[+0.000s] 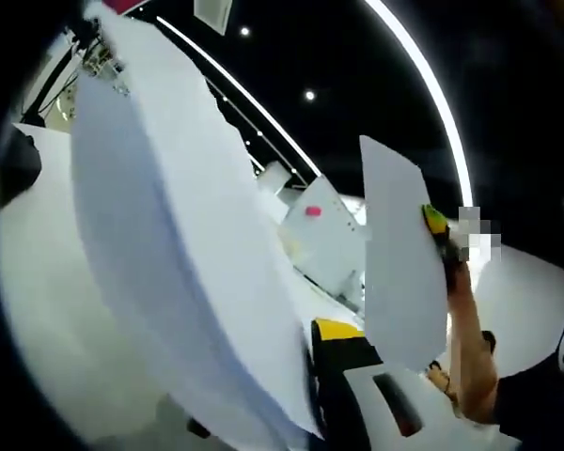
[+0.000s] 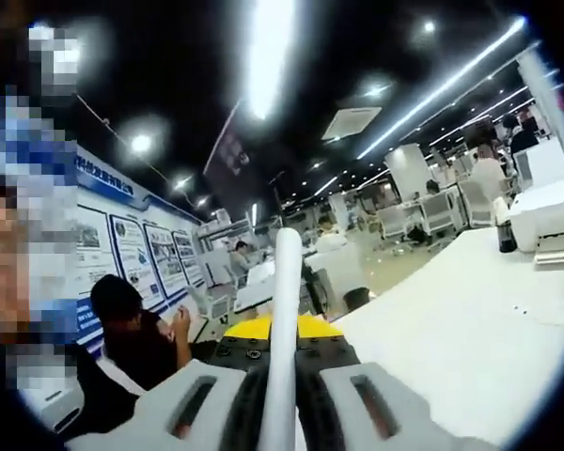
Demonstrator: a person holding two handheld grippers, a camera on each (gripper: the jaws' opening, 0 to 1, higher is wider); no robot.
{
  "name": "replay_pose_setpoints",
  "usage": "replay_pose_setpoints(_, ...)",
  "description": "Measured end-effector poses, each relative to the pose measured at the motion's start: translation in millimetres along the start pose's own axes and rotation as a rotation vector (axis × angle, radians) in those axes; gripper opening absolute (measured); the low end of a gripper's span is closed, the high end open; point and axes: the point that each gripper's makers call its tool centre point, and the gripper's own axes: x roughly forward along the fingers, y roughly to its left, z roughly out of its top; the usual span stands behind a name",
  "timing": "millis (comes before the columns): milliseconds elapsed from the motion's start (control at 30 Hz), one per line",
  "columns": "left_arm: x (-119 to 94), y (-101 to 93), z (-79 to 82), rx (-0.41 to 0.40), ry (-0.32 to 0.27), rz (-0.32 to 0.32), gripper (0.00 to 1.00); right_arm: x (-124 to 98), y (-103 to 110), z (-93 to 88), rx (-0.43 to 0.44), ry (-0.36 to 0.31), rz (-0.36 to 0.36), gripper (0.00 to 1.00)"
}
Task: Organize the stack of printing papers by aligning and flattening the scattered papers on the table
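In the left gripper view, the paper stack [image 1: 169, 244] is motion-blurred; single sheets cannot be counted. Its upper end and lower end run out of view. The stack hides most of the left gripper [image 1: 343, 395]; one jaw and a yellow part show beside it, and the grip point is covered. A single sheet [image 1: 399, 254] hides most of the right gripper [image 1: 439, 230]. The table [image 1: 38, 310] is blurred and largely covered.

In the right gripper view, the sheet [image 2: 284, 338] appears edge-on, so its face is not readable. Its lower end is cut off between the jaws. The wall posters [image 2: 141, 258] are too small to read.
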Motion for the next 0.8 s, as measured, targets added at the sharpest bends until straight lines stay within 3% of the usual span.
replay_pose_setpoints(167,0,-4.0,0.2,0.007,-0.002,-0.022,0.15,11,-36,-15.1,0.026,0.039,-0.073,0.03)
replay_pose_setpoints(267,-1,-6.0,0.4,0.011,-0.002,-0.034,0.17,13,-51,-18.3,0.053,0.053,-0.077,0.03)
replay_pose_setpoints(367,-1,-7.1,0.7,0.008,-0.003,-0.042,0.17,12,-56,-16.2,0.113,0.033,-0.043,0.03)
replay_pose_setpoints(500,-1,-8.1,0.7,0.007,-0.002,-0.049,0.18,6,-49,-8.5,0.28,-0.016,0.05,0.03)
replay_pose_setpoints(733,0,-7.1,-1.3,0.011,0.015,-0.051,0.18,4,-43,0.9,0.267,-0.032,0.092,0.03)
replay_pose_setpoints(800,1,-7.1,-1.5,0.011,0.017,-0.053,0.18,3,-43,0.8,0.317,-0.025,0.125,0.03)
